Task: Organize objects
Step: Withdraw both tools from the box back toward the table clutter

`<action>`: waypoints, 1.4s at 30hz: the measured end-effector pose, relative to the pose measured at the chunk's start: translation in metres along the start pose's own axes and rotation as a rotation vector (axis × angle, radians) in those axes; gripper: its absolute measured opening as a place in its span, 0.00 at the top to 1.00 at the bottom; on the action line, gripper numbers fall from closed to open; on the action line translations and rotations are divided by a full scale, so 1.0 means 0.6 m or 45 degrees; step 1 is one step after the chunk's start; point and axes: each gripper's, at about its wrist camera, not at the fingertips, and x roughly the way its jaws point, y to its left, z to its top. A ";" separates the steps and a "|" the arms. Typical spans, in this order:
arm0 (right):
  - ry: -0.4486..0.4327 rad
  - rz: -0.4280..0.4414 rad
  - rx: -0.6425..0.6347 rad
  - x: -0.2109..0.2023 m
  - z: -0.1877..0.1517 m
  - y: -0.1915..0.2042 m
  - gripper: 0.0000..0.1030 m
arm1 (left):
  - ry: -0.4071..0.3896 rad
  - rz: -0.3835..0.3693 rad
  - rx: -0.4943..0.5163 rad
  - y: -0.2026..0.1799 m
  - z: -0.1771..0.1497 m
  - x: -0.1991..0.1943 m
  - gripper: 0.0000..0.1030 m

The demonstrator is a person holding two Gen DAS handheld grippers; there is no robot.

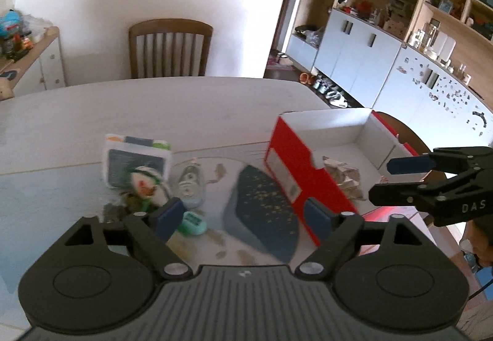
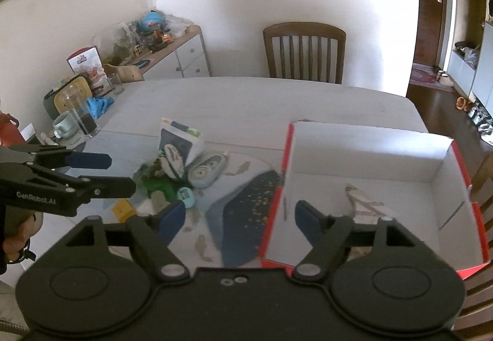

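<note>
A red cardboard box (image 1: 289, 168) with a white inside (image 2: 363, 156) stands open on the table's right; a crumpled paper item (image 2: 360, 202) lies in it. Left of it lies a dark blue speckled case (image 1: 265, 211), a pale shoe-shaped item (image 1: 189, 185), a white packet (image 1: 135, 156), a plush toy (image 1: 144, 187) and a small teal gadget (image 1: 192, 222). My left gripper (image 1: 243, 217) is open and empty above the case. My right gripper (image 2: 240, 217) is open and empty over the box's left wall; it shows in the left wrist view (image 1: 397, 180).
The objects rest on a placemat (image 2: 234, 168) on a light table (image 1: 154, 107). A wooden chair (image 2: 303, 51) stands at the far side. A glass (image 2: 83, 116) and mug (image 2: 64, 125) stand at the table's left edge. A cluttered sideboard (image 2: 172, 51) is behind.
</note>
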 end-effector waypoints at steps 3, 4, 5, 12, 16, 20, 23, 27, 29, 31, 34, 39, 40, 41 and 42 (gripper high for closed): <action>-0.007 0.005 0.003 0.008 -0.005 0.019 0.14 | -0.004 -0.014 -0.015 0.026 -0.009 -0.007 0.01; -0.008 0.004 0.005 0.012 -0.007 0.027 0.12 | -0.005 -0.020 -0.020 0.033 -0.012 -0.008 0.00; -0.012 -0.001 0.005 0.015 -0.009 0.034 0.07 | -0.002 -0.027 -0.023 0.040 -0.015 -0.008 0.00; 0.004 -0.028 0.053 0.041 -0.015 0.068 0.01 | 0.005 -0.032 -0.006 0.079 -0.050 -0.002 0.00; 0.034 -0.051 0.059 0.065 -0.021 0.084 0.01 | 0.023 -0.029 0.045 0.097 -0.071 0.008 0.00; 0.057 -0.063 0.066 0.087 -0.023 0.096 0.01 | 0.041 -0.011 0.113 0.105 -0.091 0.022 0.00; 0.085 -0.071 0.060 0.104 -0.023 0.106 0.01 | 0.044 -0.007 0.143 0.111 -0.104 0.032 0.00; 0.123 -0.074 0.050 0.135 -0.021 0.115 0.01 | 0.053 -0.004 0.183 0.115 -0.121 0.050 0.00; 0.146 -0.067 0.036 0.153 -0.020 0.120 0.01 | 0.066 0.003 0.195 0.116 -0.130 0.059 0.00; 0.162 -0.068 0.012 0.170 -0.020 0.127 0.01 | 0.076 0.014 0.209 0.118 -0.138 0.068 0.00; 0.197 -0.057 -0.002 0.199 -0.020 0.135 0.03 | 0.083 0.029 0.224 0.119 -0.149 0.078 0.00; 0.260 -0.032 -0.027 0.244 -0.021 0.149 0.08 | 0.071 0.048 0.279 0.116 -0.165 0.091 0.00; 0.273 -0.027 -0.035 0.252 -0.021 0.151 0.10 | 0.067 0.056 0.288 0.114 -0.168 0.092 0.00; 0.287 -0.020 -0.041 0.261 -0.021 0.153 0.12 | 0.069 0.058 0.293 0.114 -0.170 0.094 0.01; 0.296 -0.016 -0.045 0.267 -0.020 0.154 0.14 | 0.069 0.059 0.295 0.113 -0.172 0.096 0.01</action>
